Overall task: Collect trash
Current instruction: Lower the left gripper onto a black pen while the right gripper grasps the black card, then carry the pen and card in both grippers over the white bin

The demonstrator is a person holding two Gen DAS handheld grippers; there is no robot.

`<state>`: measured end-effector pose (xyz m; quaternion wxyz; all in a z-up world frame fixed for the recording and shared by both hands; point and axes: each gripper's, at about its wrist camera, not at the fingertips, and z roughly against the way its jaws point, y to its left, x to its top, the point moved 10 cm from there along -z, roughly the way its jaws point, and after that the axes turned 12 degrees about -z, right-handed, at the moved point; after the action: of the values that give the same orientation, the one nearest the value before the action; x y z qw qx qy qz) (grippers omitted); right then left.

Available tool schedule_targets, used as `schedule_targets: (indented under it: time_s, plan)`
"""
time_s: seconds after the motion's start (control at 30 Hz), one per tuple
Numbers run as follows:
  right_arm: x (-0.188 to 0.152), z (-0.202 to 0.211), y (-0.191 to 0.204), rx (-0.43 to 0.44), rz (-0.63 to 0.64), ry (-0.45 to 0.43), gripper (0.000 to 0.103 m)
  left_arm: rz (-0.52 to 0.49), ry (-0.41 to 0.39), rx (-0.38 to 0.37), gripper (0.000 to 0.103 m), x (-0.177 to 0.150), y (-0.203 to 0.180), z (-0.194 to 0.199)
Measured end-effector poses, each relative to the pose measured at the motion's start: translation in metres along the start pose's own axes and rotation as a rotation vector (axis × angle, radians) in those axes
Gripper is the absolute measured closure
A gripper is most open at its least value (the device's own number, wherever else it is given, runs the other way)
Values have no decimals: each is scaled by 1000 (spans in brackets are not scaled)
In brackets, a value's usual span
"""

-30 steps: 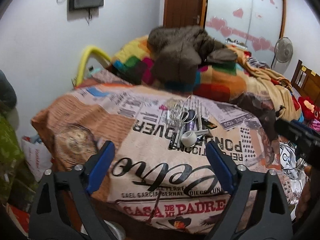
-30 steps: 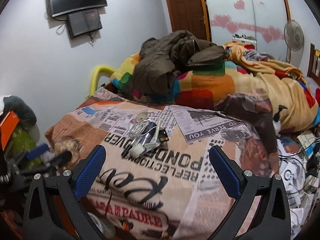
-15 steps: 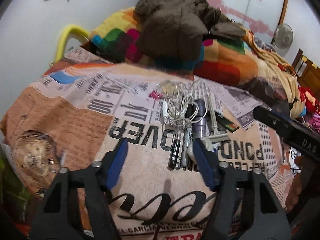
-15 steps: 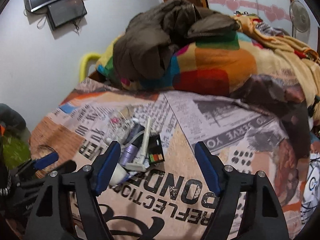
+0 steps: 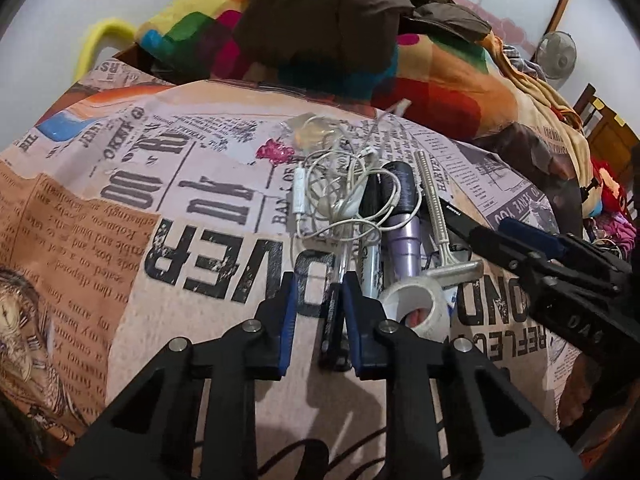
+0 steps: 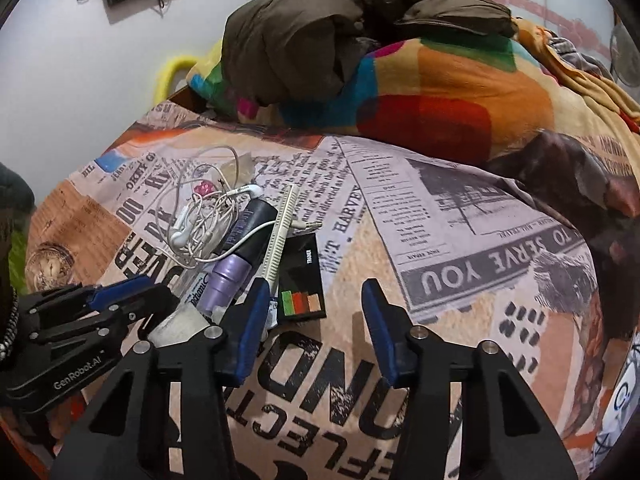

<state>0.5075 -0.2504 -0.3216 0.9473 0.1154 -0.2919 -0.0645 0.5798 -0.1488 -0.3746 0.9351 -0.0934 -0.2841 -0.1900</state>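
A pile of small items lies on the newsprint bedcover [image 5: 200, 240]: tangled white earphones [image 5: 344, 196], a purple tube [image 5: 404, 236], a pale razor [image 5: 440, 232], a tape roll [image 5: 416, 308], a black pen [image 5: 332, 320] and a black card with colour swatches [image 6: 302, 284]. My left gripper [image 5: 318, 312] has its jaws narrowed around the near end of the black pen, with a small gap still showing. My right gripper [image 6: 314, 324] is open just right of the pile, its left finger beside the razor and card. It also shows in the left wrist view [image 5: 560, 276].
A brown jacket [image 6: 320, 24] lies on a multicoloured blanket [image 6: 440, 100] behind the pile. A yellow bar [image 5: 100, 40] stands at the bed's far left by the white wall. A fan [image 5: 556, 56] and a wooden headboard [image 5: 608, 132] stand at the right.
Both grippers have moved forward and down to the pile. The left jaws have narrowed from wide open to around the pen. The right jaws have narrowed somewhat.
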Motion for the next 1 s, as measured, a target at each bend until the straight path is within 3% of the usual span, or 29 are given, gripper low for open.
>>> schedule_targets:
  time_s: [0.2,0.5,0.57,0.7,1.0]
  plan:
    - [-2,-11,-4,24,-36,33,66,-29,13,-5,81,4,-5,-9]
    - [-3,-18,2,33,-14,28,69,-117,17,78,82,9,-9,-15]
    - [-5,-17,6,53,-15,33,81,-116,-8,70,86,9,-9,-15]
    - [-6,-15,7,42,-13,24,81,-95,-18,39,94,6,-6,-12]
    - [2,2,-5,54,-45,-6,81,-40,-25,-19,94,4,-10,13]
